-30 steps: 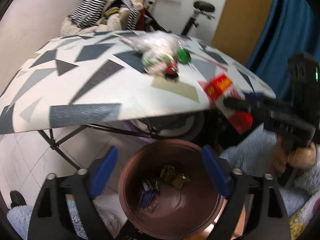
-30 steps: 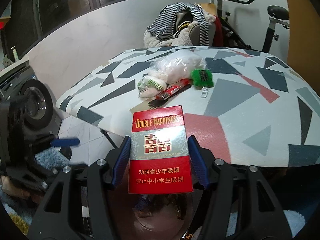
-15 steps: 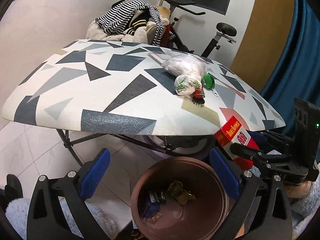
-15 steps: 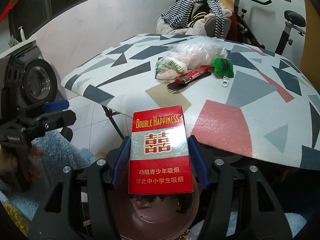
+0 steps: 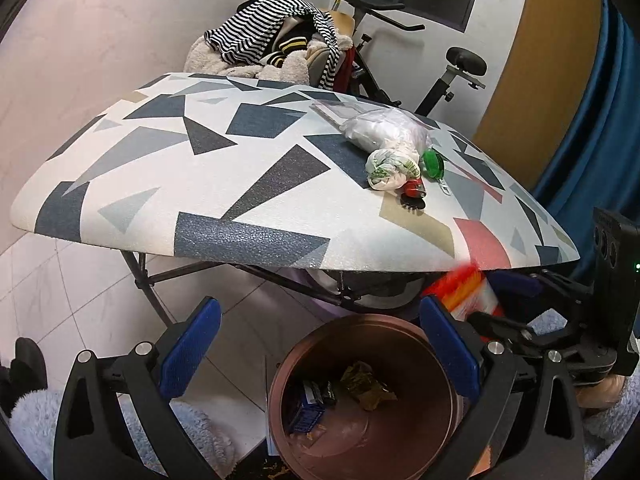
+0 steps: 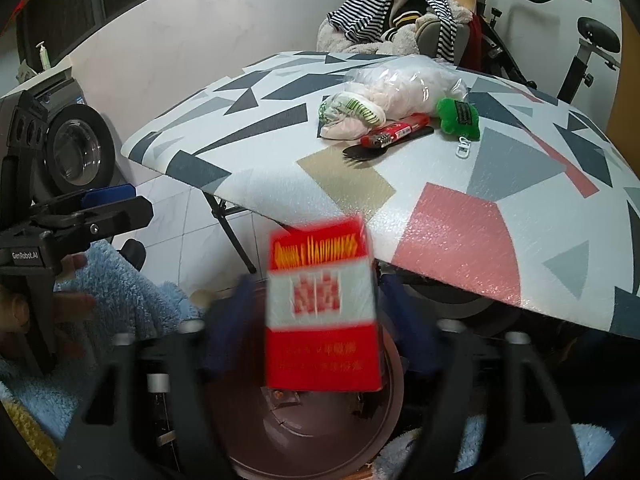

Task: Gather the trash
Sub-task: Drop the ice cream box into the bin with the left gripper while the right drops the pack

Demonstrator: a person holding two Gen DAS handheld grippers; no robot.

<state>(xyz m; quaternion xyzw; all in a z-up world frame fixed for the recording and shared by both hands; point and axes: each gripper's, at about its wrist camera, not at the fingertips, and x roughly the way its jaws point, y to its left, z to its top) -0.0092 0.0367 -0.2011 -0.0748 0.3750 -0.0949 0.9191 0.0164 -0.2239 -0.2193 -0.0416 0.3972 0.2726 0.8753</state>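
The left tool [image 5: 320,356] stands wide apart, its blue ribbed pads [image 5: 188,346] gripping nothing. It frames a round brown bin [image 5: 448,432] with smooth inner walls, at 6 o'clock in the left wrist view. Crumpled wrappers [image 5: 366,386] and a small blue carton [image 5: 306,414] lie on the bin floor.

The right tool [image 6: 316,324] is blurred; its dark pads appear spread clear of the red-and-white cigarette pack [image 6: 322,308], though the blur makes this uncertain. The pack is a rectangular glossy box, upright, directly above the bin's open mouth [image 6: 390,420], below the table edge. In the left wrist view it shows as a red-orange smear [image 5: 460,290] at 4 o'clock.

The table [image 5: 160,184] has a pebbled white top printed with grey, navy, tan and red triangles. At 1 o'clock on it lie:
- a clear plastic bag [image 5: 384,130] of pale soft material;
- a knotted white bag with green print [image 5: 390,168], touching it;
- a green plush keyring [image 6: 458,116], just beside;
- a black plastic spork [image 6: 384,146] under a red wrapper [image 6: 394,130].
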